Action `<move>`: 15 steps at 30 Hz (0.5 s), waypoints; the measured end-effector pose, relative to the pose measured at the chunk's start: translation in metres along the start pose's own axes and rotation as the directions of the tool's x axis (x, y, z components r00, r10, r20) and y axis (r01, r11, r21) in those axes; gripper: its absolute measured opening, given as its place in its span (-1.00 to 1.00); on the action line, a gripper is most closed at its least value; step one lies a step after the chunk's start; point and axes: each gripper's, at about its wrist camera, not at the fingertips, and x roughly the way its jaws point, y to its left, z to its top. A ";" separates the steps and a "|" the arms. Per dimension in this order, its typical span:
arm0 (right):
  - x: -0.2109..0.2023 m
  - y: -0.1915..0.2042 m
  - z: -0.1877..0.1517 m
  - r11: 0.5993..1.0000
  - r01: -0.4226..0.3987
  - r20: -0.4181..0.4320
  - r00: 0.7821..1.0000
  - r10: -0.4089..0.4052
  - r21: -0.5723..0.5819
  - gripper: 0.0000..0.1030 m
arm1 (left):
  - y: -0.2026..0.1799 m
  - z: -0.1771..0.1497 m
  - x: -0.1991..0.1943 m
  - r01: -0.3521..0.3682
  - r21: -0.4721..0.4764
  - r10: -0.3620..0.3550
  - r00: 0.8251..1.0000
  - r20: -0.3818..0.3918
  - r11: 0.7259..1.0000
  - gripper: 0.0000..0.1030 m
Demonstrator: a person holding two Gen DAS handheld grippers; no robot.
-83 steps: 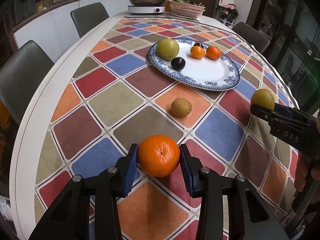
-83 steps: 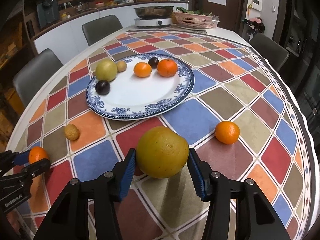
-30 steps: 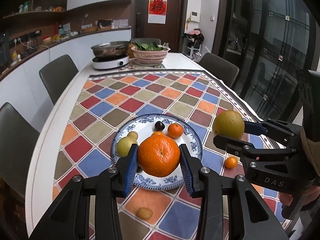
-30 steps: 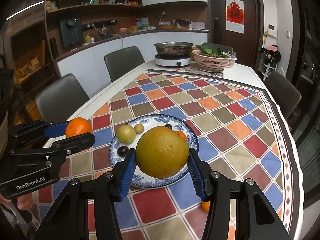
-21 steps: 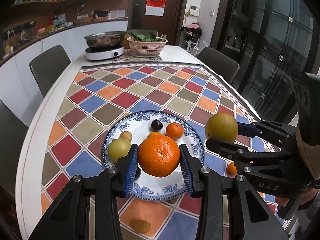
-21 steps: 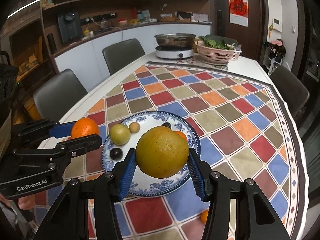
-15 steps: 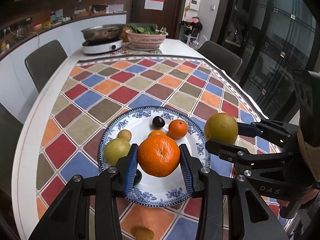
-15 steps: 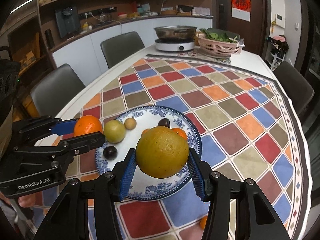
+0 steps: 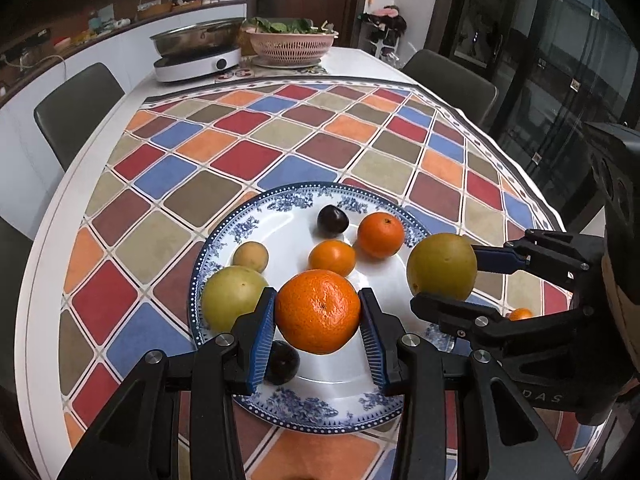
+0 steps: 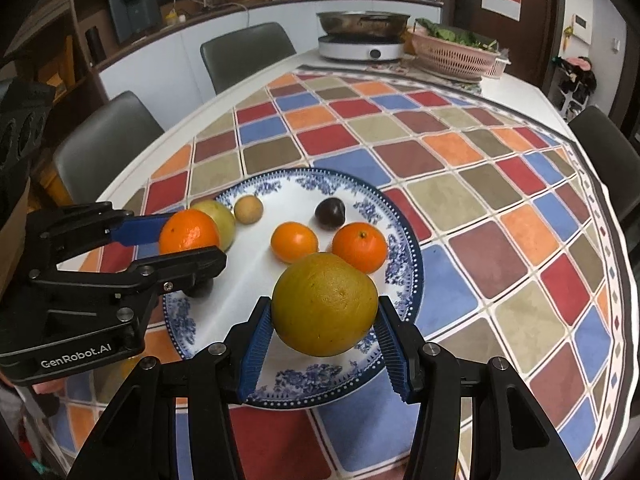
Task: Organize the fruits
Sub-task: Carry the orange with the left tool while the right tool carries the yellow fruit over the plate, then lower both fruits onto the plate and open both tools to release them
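Your surface (image 9: 48, 240) is a long white top with rounded edges under a matt cloth (image 9: 280, 136) of coloured diamonds; padded chairs (image 9: 76, 108) flank it. The round glazed plate (image 9: 256, 224), blue-patterned at the rim, carries smooth fruit. Your right claw (image 10: 325, 326) is clamped on a dimpled yellow-green citrus (image 10: 325, 304) above the plate's near rim. Your left claw (image 9: 318, 330) grips a pebbled orange mandarin (image 9: 318, 311) over the plate.

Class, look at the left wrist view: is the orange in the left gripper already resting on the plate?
No: the orange is clamped between the left gripper's blue pads and hangs above the blue-patterned plate.
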 end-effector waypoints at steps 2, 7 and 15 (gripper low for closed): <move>0.005 -0.001 0.001 1.000 -0.004 -0.011 1.000 0.004 -0.003 0.01 | 0.000 0.001 0.004 0.004 0.007 -0.003 1.000 -0.010 1.000 -0.22; 0.013 -0.001 0.002 1.000 -0.009 -0.033 0.999 0.009 -0.009 0.01 | 0.000 0.003 0.010 0.003 0.026 -0.002 1.000 -0.023 1.000 -0.22; 0.020 -0.002 0.002 1.000 -0.015 -0.054 0.998 0.015 -0.003 0.01 | 0.002 0.004 0.017 0.008 0.026 -0.006 0.999 -0.048 1.000 -0.22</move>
